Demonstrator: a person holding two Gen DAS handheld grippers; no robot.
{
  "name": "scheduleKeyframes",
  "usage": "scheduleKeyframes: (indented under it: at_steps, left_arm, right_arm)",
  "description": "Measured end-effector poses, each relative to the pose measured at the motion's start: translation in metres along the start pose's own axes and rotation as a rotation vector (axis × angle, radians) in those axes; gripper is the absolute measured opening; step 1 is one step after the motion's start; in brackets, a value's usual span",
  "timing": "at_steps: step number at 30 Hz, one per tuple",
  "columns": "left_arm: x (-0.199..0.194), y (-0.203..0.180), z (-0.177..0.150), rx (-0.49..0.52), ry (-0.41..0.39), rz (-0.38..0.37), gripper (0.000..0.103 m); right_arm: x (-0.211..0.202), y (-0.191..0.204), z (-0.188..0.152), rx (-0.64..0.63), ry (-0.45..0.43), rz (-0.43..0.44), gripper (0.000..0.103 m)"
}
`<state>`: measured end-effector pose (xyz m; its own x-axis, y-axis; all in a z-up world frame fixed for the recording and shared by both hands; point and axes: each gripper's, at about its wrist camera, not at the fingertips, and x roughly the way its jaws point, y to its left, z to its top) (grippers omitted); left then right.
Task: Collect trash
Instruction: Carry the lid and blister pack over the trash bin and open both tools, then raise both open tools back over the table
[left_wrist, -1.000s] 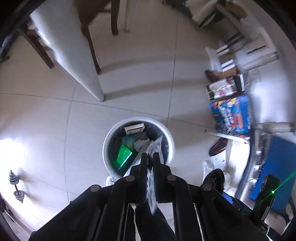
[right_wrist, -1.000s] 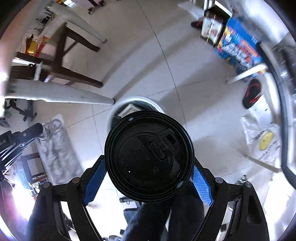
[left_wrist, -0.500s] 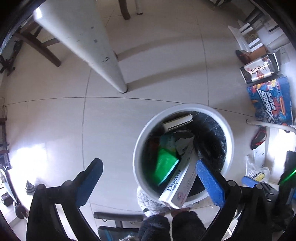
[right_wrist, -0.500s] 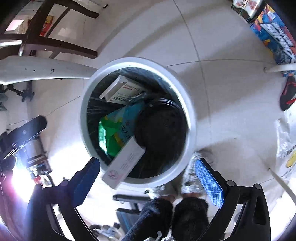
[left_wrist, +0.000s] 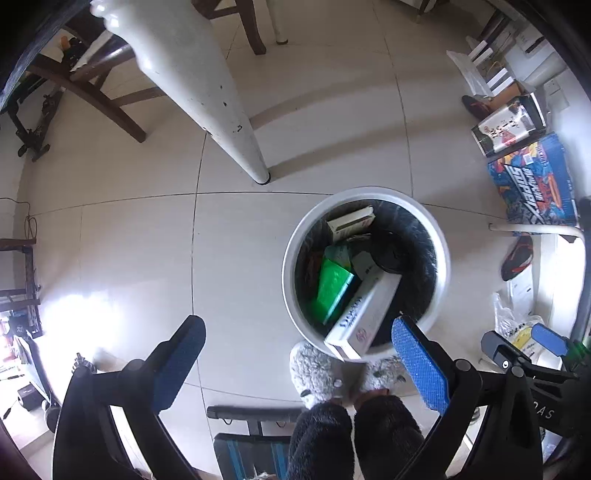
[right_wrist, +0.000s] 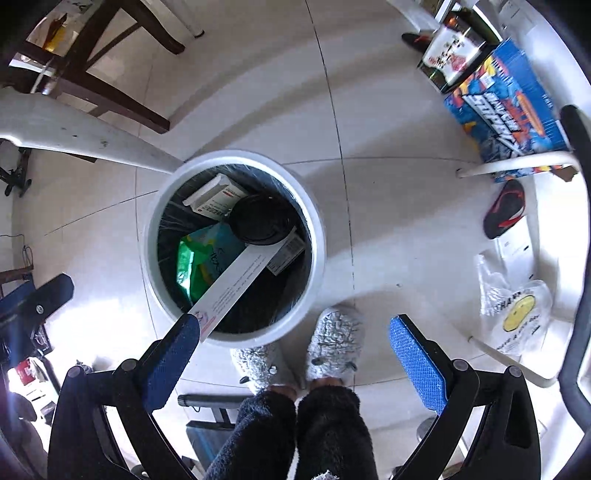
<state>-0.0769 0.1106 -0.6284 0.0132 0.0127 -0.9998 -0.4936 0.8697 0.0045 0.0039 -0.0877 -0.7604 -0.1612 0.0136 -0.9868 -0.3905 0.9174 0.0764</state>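
Note:
A round white trash bin (left_wrist: 291, 254) with a black liner stands on the tiled floor below both grippers. In it lie a long white box (left_wrist: 364, 314) leaning on the near rim, a green packet (left_wrist: 332, 284), a small white box (left_wrist: 351, 221) and a black round lid (left_wrist: 388, 254). My left gripper (left_wrist: 295, 328) is open above the bin's near left edge, with nothing between its blue pads. My right gripper (right_wrist: 295, 328) is open too and empty, just to the near right of the bin (right_wrist: 317, 229). The lid (right_wrist: 258, 219) rests against the long box (right_wrist: 240, 284).
The person's grey slippers (right_wrist: 332, 343) stand against the bin's near side. A white table leg (left_wrist: 221, 110) slants down close behind the bin, with a wooden chair (left_wrist: 110, 99) further back. Boxes (left_wrist: 535, 184), a sandal (right_wrist: 504, 210) and a plastic bag (right_wrist: 517, 314) crowd the right side.
Both grippers opened and sank toward the bin. The black lid left my right gripper and lies in the bin. The thin pale thing left my left gripper; a long white box now leans inside.

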Motion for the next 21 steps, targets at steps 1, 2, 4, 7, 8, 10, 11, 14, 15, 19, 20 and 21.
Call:
scheduleKeyframes:
  at_steps: [1, 2, 4, 7, 8, 10, 11, 14, 15, 19, 20, 21]
  left_arm:
    - [-0.007, 0.000, -0.002, 0.000, -0.003, 0.004, 0.103]
    - [-0.017, 0.001, -0.005, -0.002, -0.005, 0.000, 0.103]
    - [-0.030, 0.000, -0.010, -0.006, -0.005, -0.001, 0.103]
    - [-0.057, -0.002, -0.019, -0.005, 0.000, -0.008, 0.103]
    - [-0.067, -0.002, -0.022, -0.004, 0.001, -0.013, 0.103]
    - [-0.085, -0.005, -0.027, -0.001, -0.003, -0.015, 0.103]
    - [-0.099, -0.006, -0.031, 0.004, -0.006, -0.017, 0.103]
    - [-0.128, -0.008, -0.040, 0.005, -0.011, -0.029, 0.103]
    - [-0.139, -0.008, -0.043, 0.007, -0.013, -0.038, 0.103]
    - [-0.189, -0.009, -0.052, 0.014, -0.039, -0.046, 0.103]
    - [-0.199, -0.009, -0.054, 0.015, -0.046, -0.048, 0.103]
    - [-0.210, -0.009, -0.056, 0.017, -0.056, -0.047, 0.103]
  right_arm:
    - [-0.009, 0.000, -0.002, -0.002, -0.006, -0.007, 0.103]
    - [-0.016, -0.001, -0.004, -0.002, -0.012, -0.008, 0.103]
    - [-0.035, -0.002, -0.009, -0.004, -0.023, -0.010, 0.103]
    - [-0.061, -0.003, -0.016, -0.003, -0.033, -0.008, 0.103]
    - [-0.074, -0.003, -0.019, -0.003, -0.038, -0.009, 0.103]
    - [-0.096, -0.002, -0.025, -0.006, -0.046, -0.007, 0.103]
    - [-0.109, -0.002, -0.028, -0.007, -0.052, -0.005, 0.103]
    - [-0.147, -0.001, -0.039, -0.007, -0.064, 0.005, 0.103]
    - [-0.157, 0.001, -0.042, -0.007, -0.066, 0.006, 0.103]
    - [-0.214, 0.005, -0.056, -0.012, -0.079, 0.023, 0.103]
    - [-0.228, 0.007, -0.059, -0.014, -0.084, 0.025, 0.103]
    - [-0.241, 0.009, -0.062, -0.016, -0.089, 0.028, 0.103]
